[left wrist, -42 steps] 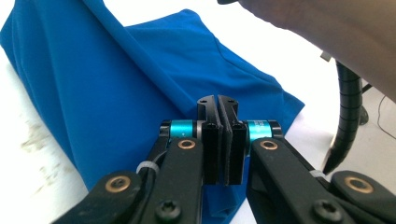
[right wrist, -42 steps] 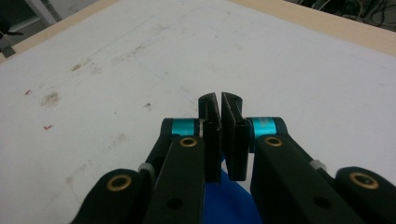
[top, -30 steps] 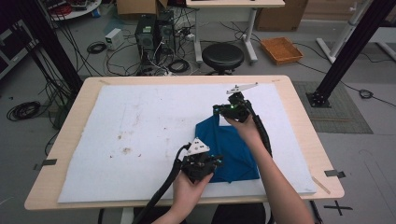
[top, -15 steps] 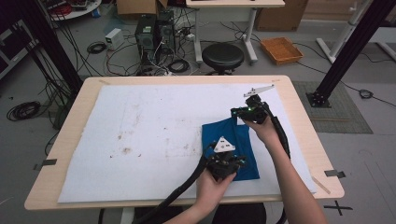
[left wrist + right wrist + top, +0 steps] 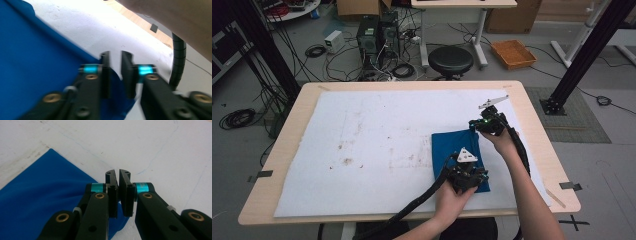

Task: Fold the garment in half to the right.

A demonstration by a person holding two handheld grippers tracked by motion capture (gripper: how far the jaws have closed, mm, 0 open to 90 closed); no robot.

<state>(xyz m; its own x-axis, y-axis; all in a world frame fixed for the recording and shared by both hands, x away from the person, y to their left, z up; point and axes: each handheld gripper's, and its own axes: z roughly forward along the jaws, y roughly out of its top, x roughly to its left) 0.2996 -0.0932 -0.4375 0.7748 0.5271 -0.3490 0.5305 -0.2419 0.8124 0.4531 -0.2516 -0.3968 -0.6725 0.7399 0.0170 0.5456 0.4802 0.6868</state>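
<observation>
blue cloth [image 5: 456,152]: folded, on white mat [image 5: 362,150] at 4 o'clock of tabletop [image 5: 277,165]. left hand-held gripper [image 5: 115,72]: jaws just opening, slightly apart over cloth's near corner. right hand-held gripper [image 5: 118,192]: clamped on cloth's far corner. orange tray [image 5: 513,53]: on floor, 1 o'clock.

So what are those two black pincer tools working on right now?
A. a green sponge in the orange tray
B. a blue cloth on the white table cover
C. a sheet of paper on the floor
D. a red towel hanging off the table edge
B: both grippers sit at corners of the blue cloth, which lies on the white table cover.
</observation>
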